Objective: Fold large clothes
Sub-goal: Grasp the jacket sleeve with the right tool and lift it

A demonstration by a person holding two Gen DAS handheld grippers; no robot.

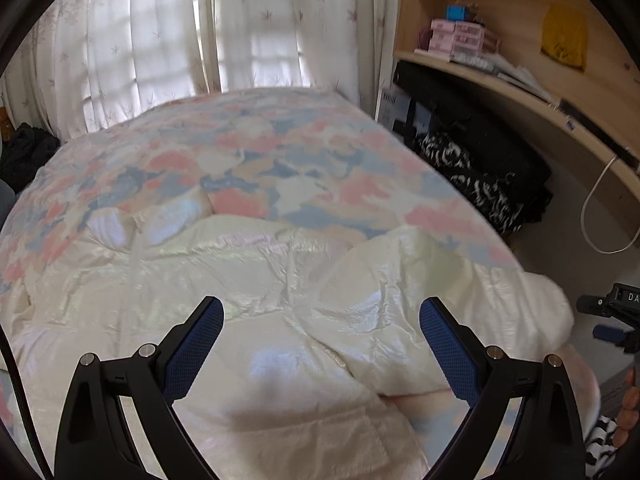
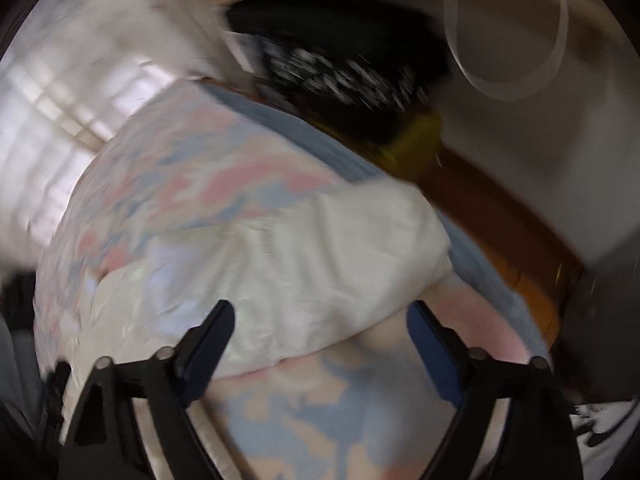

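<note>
A large cream puffy quilted garment (image 1: 280, 280) lies spread over the near half of a bed with a pink, blue and cream patterned cover (image 1: 280, 152). My left gripper (image 1: 320, 312) is open and empty, its jaws wide apart just above the garment's near part. In the right wrist view, which is blurred by motion, the garment (image 2: 300, 248) lies on the patterned cover (image 2: 320, 420). My right gripper (image 2: 320, 316) is open and empty above the garment's near edge. Part of the right gripper (image 1: 612, 312) shows at the right edge of the left wrist view.
White curtains (image 1: 180, 40) hang behind the bed. A wooden shelf unit (image 1: 500, 60) with boxes and papers stands on the right, with black and patterned clothes (image 1: 480, 172) piled beneath it. A white cable loop (image 1: 600, 216) hangs there. Dark clothes (image 1: 24, 152) lie at the left.
</note>
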